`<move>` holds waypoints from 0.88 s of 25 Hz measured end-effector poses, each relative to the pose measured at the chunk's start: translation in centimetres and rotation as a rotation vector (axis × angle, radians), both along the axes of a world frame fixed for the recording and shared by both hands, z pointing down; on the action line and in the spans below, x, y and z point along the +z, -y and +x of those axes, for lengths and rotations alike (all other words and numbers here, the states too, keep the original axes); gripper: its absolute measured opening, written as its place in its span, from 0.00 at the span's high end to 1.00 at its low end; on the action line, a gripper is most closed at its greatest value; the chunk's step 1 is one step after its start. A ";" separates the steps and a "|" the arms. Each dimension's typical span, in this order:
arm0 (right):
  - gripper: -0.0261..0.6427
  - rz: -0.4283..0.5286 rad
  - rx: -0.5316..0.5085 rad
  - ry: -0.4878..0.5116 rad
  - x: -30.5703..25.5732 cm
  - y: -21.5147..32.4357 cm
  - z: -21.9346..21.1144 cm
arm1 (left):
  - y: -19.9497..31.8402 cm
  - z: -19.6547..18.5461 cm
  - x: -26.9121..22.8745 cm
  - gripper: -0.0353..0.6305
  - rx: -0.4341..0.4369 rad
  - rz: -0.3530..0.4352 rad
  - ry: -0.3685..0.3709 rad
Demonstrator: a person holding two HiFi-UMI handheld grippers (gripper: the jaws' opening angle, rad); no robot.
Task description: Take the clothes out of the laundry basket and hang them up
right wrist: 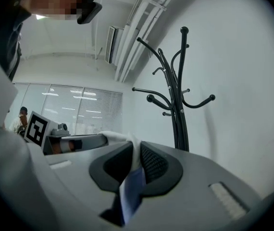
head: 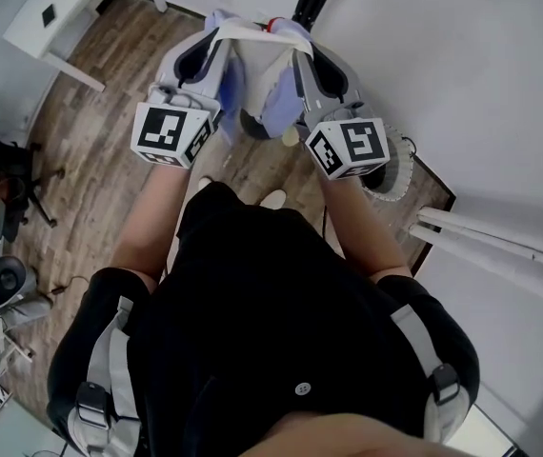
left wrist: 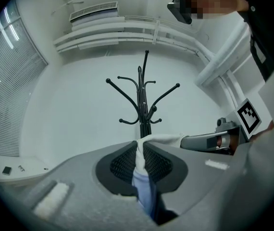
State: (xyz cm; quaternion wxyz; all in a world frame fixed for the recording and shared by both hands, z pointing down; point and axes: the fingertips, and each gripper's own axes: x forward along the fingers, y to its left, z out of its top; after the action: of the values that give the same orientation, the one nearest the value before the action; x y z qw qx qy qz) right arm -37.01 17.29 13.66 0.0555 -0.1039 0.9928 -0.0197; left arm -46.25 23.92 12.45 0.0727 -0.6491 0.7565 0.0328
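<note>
Garment (head: 270, 98) held taut before coat stand (left wrist: 142, 100).
Left gripper (left wrist: 140, 150) and right gripper (right wrist: 136, 153) are each clamped on its white hem; bare wall (left wrist: 69, 119) is seen round the stand, wooden floor (head: 90, 150) only in the head view.

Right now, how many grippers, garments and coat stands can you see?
Grippers: 2, left gripper and right gripper
Garments: 1, the pale blue and white garment both grippers hold
Coat stands: 1, black coat stand
Total: 4
</note>
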 end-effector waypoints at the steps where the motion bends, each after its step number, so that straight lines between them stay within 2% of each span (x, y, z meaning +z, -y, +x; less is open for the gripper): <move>1: 0.90 0.002 0.012 -0.003 -0.1 0.4 -0.9 | 0.4 -1.1 -0.1 0.91 0.011 0.002 -0.003; 7: 0.90 0.026 0.127 -0.004 -0.7 1.9 -4.7 | 3.3 -5.6 -1.0 0.91 0.138 0.037 -0.001; 11: 0.90 0.038 0.251 -0.004 -1.0 2.9 -7.1 | 5.6 -8.7 -1.4 0.91 0.270 0.047 0.006; 16: 0.90 0.049 0.433 -0.008 -1.8 4.9 -10.6 | 9.6 -13.0 -2.2 0.91 0.449 0.039 0.035; 22: 0.90 0.031 0.588 -0.033 -0.1 7.7 -12.9 | 14.0 -15.6 -0.5 0.91 0.588 -0.013 0.091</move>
State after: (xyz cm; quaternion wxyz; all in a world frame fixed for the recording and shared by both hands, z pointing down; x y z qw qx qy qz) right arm -49.90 9.56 13.59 0.0443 -0.3863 0.9212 0.0143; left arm -61.81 9.92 11.93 0.0895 -0.8418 0.5321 0.0185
